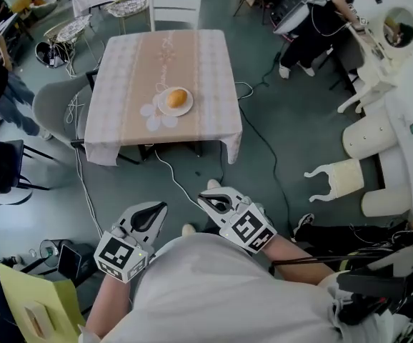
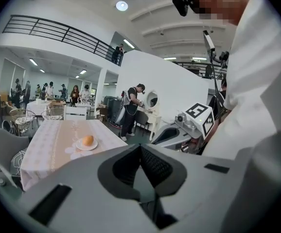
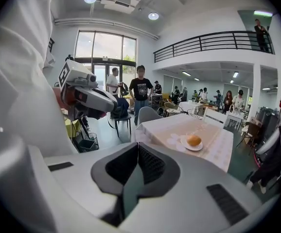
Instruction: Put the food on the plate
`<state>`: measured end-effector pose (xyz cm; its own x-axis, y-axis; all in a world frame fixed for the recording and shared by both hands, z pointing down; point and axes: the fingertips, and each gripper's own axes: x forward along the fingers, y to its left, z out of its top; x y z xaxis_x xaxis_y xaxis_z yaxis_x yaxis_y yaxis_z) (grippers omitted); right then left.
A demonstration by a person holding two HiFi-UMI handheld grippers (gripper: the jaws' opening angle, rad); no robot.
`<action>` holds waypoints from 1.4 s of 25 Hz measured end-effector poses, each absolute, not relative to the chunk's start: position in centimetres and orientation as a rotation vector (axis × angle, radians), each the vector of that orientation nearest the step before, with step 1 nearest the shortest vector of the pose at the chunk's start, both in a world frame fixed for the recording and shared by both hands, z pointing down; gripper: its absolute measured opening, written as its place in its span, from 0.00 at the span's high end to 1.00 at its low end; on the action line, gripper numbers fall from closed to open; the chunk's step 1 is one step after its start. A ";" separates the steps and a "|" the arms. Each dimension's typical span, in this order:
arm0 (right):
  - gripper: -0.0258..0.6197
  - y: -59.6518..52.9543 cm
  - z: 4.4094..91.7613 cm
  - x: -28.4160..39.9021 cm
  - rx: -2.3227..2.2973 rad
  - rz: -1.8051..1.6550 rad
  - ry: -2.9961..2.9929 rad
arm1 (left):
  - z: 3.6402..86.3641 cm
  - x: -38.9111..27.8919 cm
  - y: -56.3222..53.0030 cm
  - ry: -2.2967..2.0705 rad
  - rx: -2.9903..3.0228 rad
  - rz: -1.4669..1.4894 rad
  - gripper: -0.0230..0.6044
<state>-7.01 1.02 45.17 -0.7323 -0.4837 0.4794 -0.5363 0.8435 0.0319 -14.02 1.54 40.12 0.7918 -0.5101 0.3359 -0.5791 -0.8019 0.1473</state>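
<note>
**A:** Where's the food [image 1: 177,98]?

**B:** On the plate [image 1: 187,108], about mid-counter [image 1: 128,70], towards the near edge. Both grippers are well away from it, held close to the person's body.

**A:** Anything in the jaws?

**B:** No. The left gripper [image 1: 158,209] has its ribbed black pads pressed together with nothing between them, and the right gripper [image 1: 208,201] is the same. Both are shut and empty.

**A:** What is that thing, a bun or an orange?

**B:** I can't tell from here. It's round, golden-orange and matte-looking, sitting on a small white plate with a smooth rim. The cloth [image 1: 214,84] under it is pale and checked, with a tan strip down the middle.

**A:** How would it handle?

**B:** It should be light either way. A bun would be soft and dent under a hard squeeze. Fruit would be firm, a bit slick, and likely to roll. I'd take it across the widest part, one pad on each side, and close gently. The ribbed pads ought to grip well.

**A:** And the plate?

**B:** It looks stiff, probably glazed and breakable. It could skid on the cloth if nudged.

**A:** So the job looks done?

**B:** From how things lie, yes.
</note>
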 end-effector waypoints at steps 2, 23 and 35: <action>0.94 1.3 44.8 -7.5 0.751 0.127 -2.543 | 39.7 -14.4 1.7 -0.852 2.748 0.405 0.95; 0.94 2.7 44.5 -6.9 0.766 0.067 -2.508 | 40.5 -13.8 2.0 -0.782 2.743 0.419 0.95; 0.94 1.6 45.1 -6.5 0.759 0.076 -2.503 | 41.3 -13.3 0.7 -0.780 2.715 0.426 0.95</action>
